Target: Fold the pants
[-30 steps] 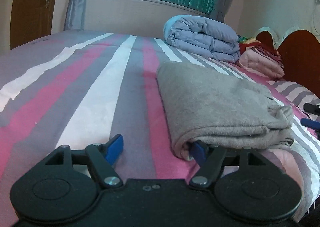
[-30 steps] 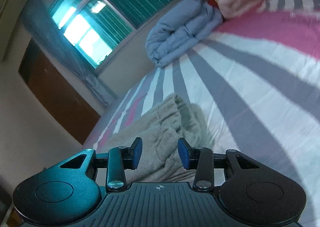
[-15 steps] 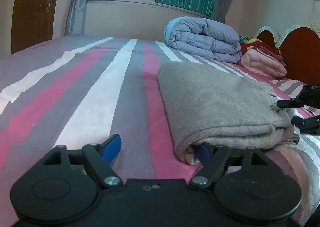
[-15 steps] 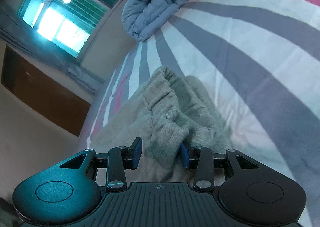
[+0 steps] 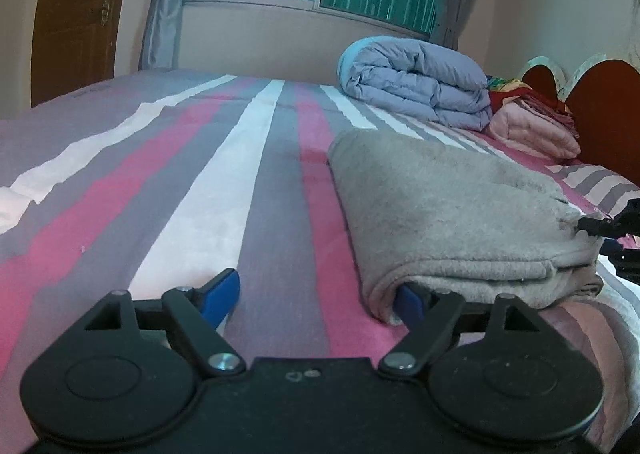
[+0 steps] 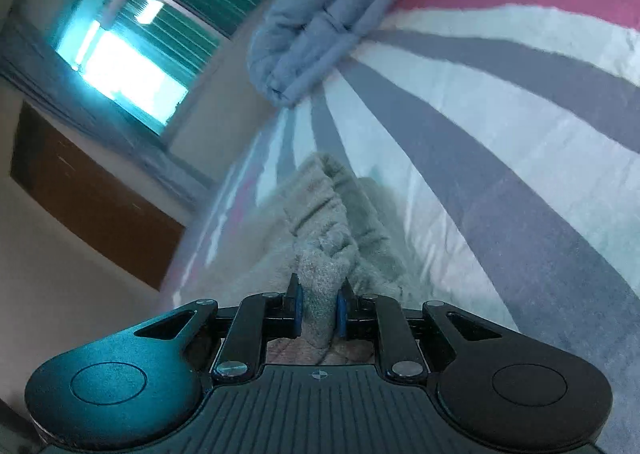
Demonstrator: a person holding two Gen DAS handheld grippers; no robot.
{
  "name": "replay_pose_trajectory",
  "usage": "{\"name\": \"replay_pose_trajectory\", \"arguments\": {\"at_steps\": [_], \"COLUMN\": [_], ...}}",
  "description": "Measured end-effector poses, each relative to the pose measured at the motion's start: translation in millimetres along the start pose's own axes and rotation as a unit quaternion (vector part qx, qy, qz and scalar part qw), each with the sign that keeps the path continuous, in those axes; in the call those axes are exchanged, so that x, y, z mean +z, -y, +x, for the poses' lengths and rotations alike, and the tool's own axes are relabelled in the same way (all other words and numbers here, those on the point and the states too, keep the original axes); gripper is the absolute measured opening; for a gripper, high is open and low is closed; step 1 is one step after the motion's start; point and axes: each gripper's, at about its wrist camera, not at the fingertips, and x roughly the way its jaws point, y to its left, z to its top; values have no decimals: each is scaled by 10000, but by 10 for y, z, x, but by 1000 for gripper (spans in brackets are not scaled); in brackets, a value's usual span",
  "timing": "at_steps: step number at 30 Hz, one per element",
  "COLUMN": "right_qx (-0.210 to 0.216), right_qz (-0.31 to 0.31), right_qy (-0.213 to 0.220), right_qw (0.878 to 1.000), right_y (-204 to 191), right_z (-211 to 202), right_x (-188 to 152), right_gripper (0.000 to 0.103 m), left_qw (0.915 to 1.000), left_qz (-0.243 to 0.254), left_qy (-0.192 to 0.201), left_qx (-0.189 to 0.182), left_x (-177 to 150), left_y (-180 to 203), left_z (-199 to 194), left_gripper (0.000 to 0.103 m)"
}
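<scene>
The grey fleece pants (image 5: 448,210) lie folded in a thick stack on the striped bed, right of centre in the left wrist view. My left gripper (image 5: 316,294) is open and low on the bed; its right finger (image 5: 412,300) is tucked under the near fold and its left finger rests on the sheet. My right gripper (image 6: 318,308) is shut on a bunched edge of the pants (image 6: 320,274). It also shows at the right edge of the left wrist view (image 5: 616,238), against the far end of the stack.
A folded blue-grey duvet (image 5: 416,82) and a pink folded blanket (image 5: 532,130) sit at the head of the bed by the wooden headboard (image 5: 600,118). Striped sheet (image 5: 180,190) stretches left of the pants. Window and brown door stand behind.
My right gripper moved in onto the bunched edge of the pants and closed on it. My left gripper stayed open with its right finger under the near fold.
</scene>
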Motion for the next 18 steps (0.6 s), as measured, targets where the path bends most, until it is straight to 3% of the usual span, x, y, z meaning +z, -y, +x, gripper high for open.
{"name": "replay_pose_trajectory", "arguments": {"at_steps": [3, 4, 7, 11, 18], "right_qx": [71, 144, 95, 270, 339], "right_qz": [27, 13, 34, 611, 1029], "right_qy": [21, 36, 214, 93, -137], "right_qw": [10000, 9999, 9997, 9977, 9940], "right_y": [-9, -23, -61, 94, 221], "right_z": [-72, -104, -275, -372, -39], "right_x": [-5, -13, -32, -111, 29], "right_gripper": [17, 22, 51, 53, 53], "left_qw": [10000, 10000, 10000, 10000, 10000], "left_qz": [7, 7, -11, -27, -9], "left_qy": [-21, -19, -12, -17, -33], "left_qx": [34, 40, 51, 54, 40], "left_x": [8, 4, -4, -5, -13], "left_y": [3, 3, 4, 8, 19], "left_z": [3, 2, 5, 11, 15], "left_gripper": [76, 76, 78, 78, 78]}}
